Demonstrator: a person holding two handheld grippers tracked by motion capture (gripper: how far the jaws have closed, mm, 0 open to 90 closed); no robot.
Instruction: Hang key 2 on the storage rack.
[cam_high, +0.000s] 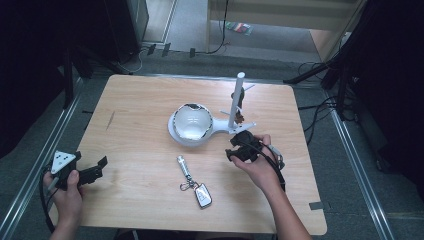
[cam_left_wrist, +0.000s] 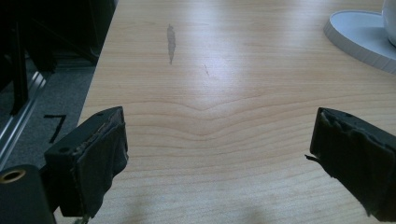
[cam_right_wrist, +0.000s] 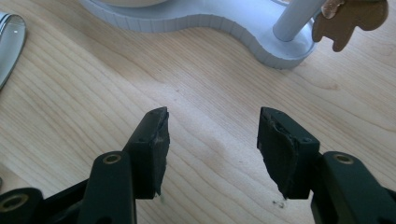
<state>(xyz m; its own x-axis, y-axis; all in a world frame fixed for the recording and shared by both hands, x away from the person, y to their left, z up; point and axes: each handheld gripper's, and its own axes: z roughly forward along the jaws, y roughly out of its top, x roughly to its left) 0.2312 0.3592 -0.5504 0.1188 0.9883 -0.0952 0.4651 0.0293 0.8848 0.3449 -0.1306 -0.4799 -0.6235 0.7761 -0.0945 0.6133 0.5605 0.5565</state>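
Hovering just in front of the white stand (cam_high: 235, 127), the right gripper (cam_high: 239, 145) points at the foot of its upright post (cam_high: 236, 100), from which a small brown key tag (cam_high: 241, 117) hangs close to the base. In the right gripper view its jaws stand partly open with only bare wood between them; nothing is held, and the brown tag (cam_right_wrist: 350, 18) dangles above and beyond the right jaw, next to the post (cam_right_wrist: 296, 16). That half-wide gap looks suited to a small flat thing, so I judge the tag or the keys on the stand to be what this hand is after. The stand's round dish end carries a shiny bowl (cam_high: 191, 122) on the side of the post toward the person's left, which keeps it clear of the approach. Nearer the person than the stand, well apart from it, a car key fob (cam_high: 203, 195) lies flat on the table (cam_high: 140, 100), linked by a ring to a small metal cylinder (cam_high: 184, 165). Far to the left of the stand, near the table's edge, the left gripper (cam_high: 95, 170) rests low with its jaws wide open and empty, seemingly parked out of the way.
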